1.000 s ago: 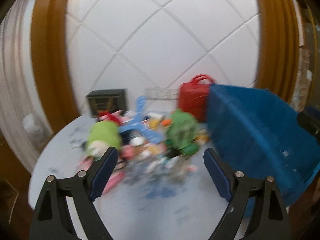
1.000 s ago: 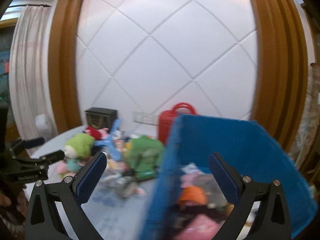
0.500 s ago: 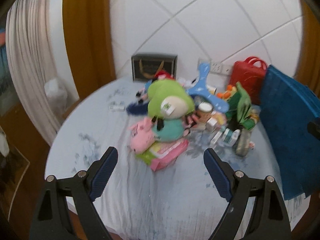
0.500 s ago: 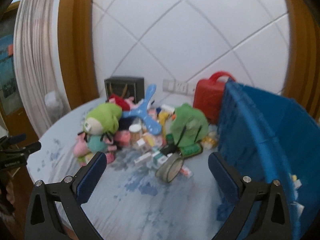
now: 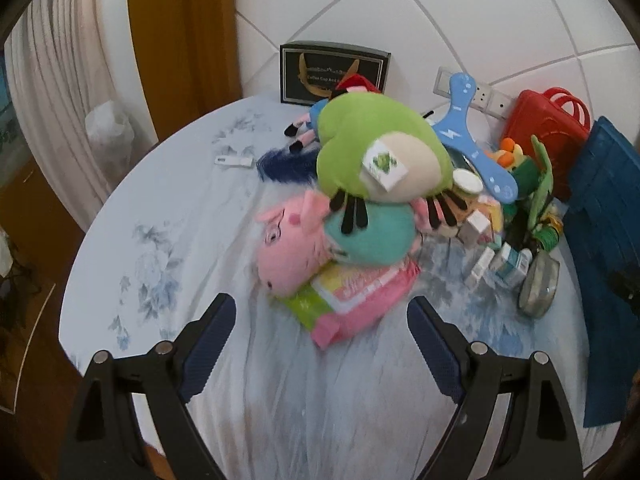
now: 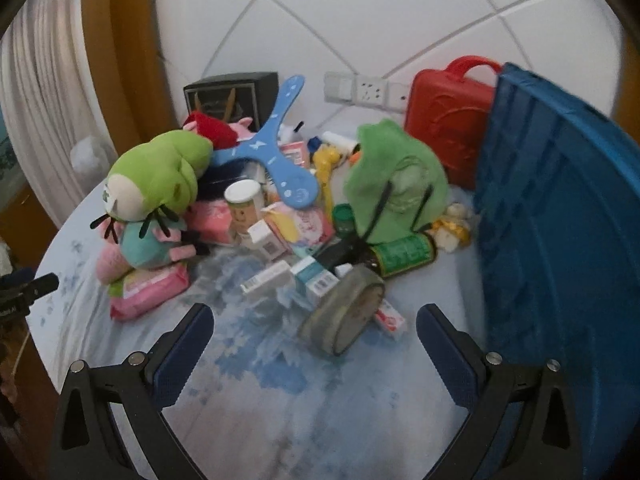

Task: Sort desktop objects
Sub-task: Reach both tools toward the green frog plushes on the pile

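Observation:
A heap of objects lies on the round table [image 5: 168, 216] with its pale flowered cloth. A green-hooded plush doll [image 5: 384, 168] rests on a pink pig plush [image 5: 288, 248] and a pink wipes pack [image 5: 360, 296]. My left gripper [image 5: 320, 316] hangs open just short of that pack, nothing between its fingers. In the right wrist view a roll of tape [image 6: 344, 316] stands on edge among small boxes [image 6: 268, 278], beside a green bottle [image 6: 404, 254] and green frog bag [image 6: 396, 180]. My right gripper [image 6: 314, 324] is open, close before the tape roll.
A tall blue crate [image 6: 560, 216] stands at the table's right side, a red plastic case [image 6: 452, 128] behind it. A blue boomerang toy [image 6: 276, 140] tops the heap. A black box [image 5: 334, 72] leans on the white padded wall. A curtain [image 5: 60, 92] hangs left.
Both grippers have dropped and tilted down toward the table. The heap has grown much larger in both views; the blue crate has slid to the right edge. Both stayed open.

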